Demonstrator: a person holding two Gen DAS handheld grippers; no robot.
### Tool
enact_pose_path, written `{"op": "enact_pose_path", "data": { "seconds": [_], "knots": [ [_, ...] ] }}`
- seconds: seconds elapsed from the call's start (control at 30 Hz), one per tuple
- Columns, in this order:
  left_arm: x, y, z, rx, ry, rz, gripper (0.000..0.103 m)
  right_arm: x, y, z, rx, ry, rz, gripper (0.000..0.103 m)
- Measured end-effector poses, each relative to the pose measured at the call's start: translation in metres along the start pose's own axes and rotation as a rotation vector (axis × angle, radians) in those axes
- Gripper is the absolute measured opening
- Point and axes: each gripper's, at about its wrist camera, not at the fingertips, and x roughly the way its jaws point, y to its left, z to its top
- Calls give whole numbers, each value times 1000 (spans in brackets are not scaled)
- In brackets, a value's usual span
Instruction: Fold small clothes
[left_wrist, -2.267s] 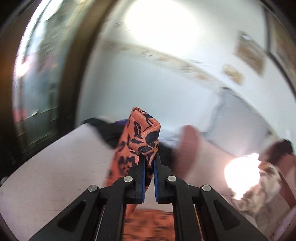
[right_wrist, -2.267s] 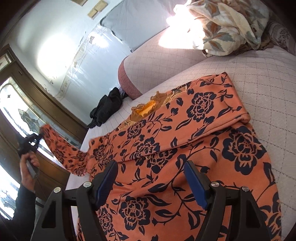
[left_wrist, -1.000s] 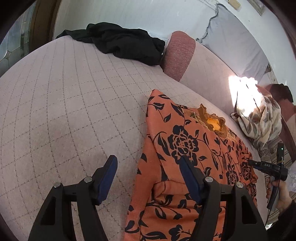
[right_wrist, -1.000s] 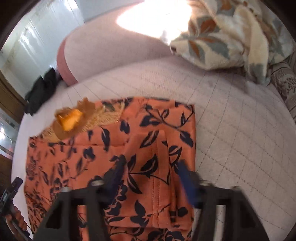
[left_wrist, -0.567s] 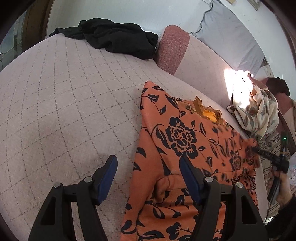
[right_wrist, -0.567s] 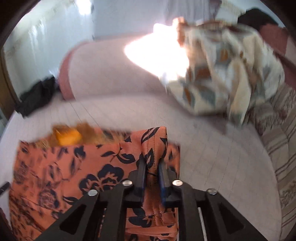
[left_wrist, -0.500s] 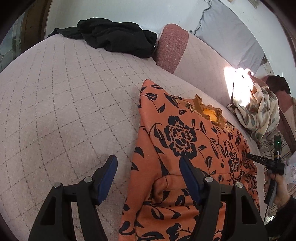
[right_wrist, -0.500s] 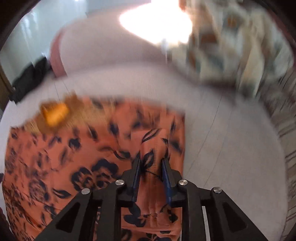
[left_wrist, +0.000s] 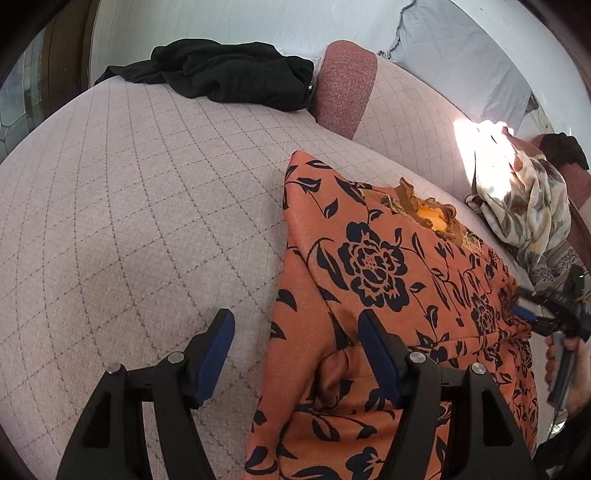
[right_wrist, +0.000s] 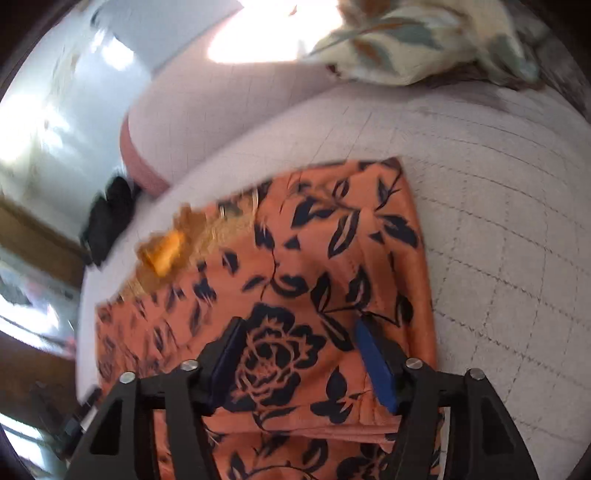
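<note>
An orange garment with dark floral print (left_wrist: 373, 280) lies flat on a quilted bed (left_wrist: 147, 206), both sleeves folded in over the body. Its ruffled neckline (left_wrist: 432, 214) points toward the pillows. My left gripper (left_wrist: 295, 347) is open and empty, hovering over the garment's left edge. In the right wrist view the same garment (right_wrist: 295, 280) fills the middle, and my right gripper (right_wrist: 295, 354) is open just above the folded right sleeve. The right gripper also shows in the left wrist view (left_wrist: 546, 317) at the garment's far side.
A black garment (left_wrist: 229, 74) lies at the bed's far corner beside a pink bolster (left_wrist: 343, 88). A crumpled floral blanket (left_wrist: 524, 206) sits by the pillows in sunlight; it also shows in the right wrist view (right_wrist: 424, 40). Bare quilt spreads left of the garment.
My right gripper was shut on the right sleeve; it has laid it onto the body and opened. My left gripper let go of the left sleeve earlier and stays open.
</note>
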Motion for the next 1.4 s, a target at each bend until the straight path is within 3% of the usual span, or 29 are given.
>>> {"op": "enact_pose_path", "data": {
  "seconds": [0.1,0.13,0.17,0.2,0.23,0.27,0.33,0.4,0.53,0.63,0.7,0.87,0.93,1.0,1.13,1.27,1.4],
  "knots": [
    [-1,1,2,-17,1,-16,70,-24,23,-3,-71,-61,73,66],
    [-1,1,3,-22,-1,-19,70,-28,27,-5,-85,-72,79,71],
    [-1,1,3,-23,-4,-21,70,-26,26,-9,-85,-67,69,80],
    [0,0,3,-17,-3,-21,70,-12,17,-11,-75,-29,22,81],
    [1,-1,3,-11,1,-14,70,3,1,-12,-46,19,-18,76],
    [1,-1,1,-3,4,-3,70,6,-6,-13,-17,13,-11,73],
    [1,-2,-1,14,-2,13,70,-12,6,-12,-17,-43,25,74],
    [1,-1,-1,13,-3,15,70,-25,28,-9,-101,-76,56,74],
    [4,-3,-2,24,-6,31,70,-18,44,9,-133,-85,61,74],
    [5,-7,-4,44,-7,43,71,22,16,33,-39,-21,-6,74],
    [6,-8,-4,47,-6,49,72,36,-1,37,15,-17,23,74],
    [6,-7,-2,36,-13,35,72,-3,14,32,15,-93,86,75],
    [0,-4,-3,23,-23,29,72,-28,19,19,-3,-104,107,75],
    [-13,0,-6,9,-50,18,72,-54,22,0,-52,-104,74,75],
    [-57,5,-26,-14,-79,-8,72,-105,17,-59,-140,-53,46,75],
    [-111,2,-67,4,-58,-19,72,-148,-15,-120,-198,23,-32,75],
    [-156,7,-118,-13,-29,-30,75,-176,-67,-165,-128,91,-58,75]
  ]
}}
